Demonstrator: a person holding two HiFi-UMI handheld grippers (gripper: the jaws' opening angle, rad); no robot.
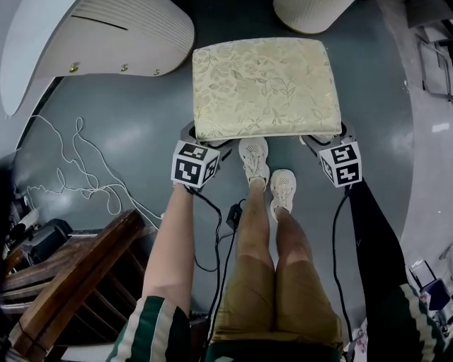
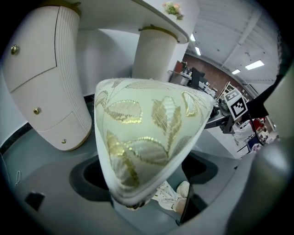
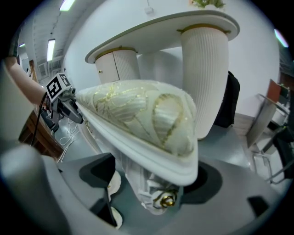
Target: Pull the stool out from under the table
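Note:
The stool (image 1: 263, 86) has a cream cushion with gold leaf embroidery and stands on the grey floor in front of the white table (image 1: 92, 42), fully out from under the tabletop. My left gripper (image 1: 203, 143) grips its near-left corner, and my right gripper (image 1: 327, 138) grips its near-right corner. In the left gripper view the cushion corner (image 2: 147, 133) fills the gap between the jaws of the left gripper (image 2: 142, 186). In the right gripper view the cushion, white frame and leg top (image 3: 151, 137) sit between the jaws of the right gripper (image 3: 154, 186).
The table's ribbed white pedestals (image 1: 311, 13) stand just behind the stool. The person's shoes (image 1: 255, 159) are at the stool's front edge. A white cord (image 1: 78, 170) lies on the floor at left, wooden furniture (image 1: 64, 283) at lower left, a metal frame (image 1: 435, 63) at right.

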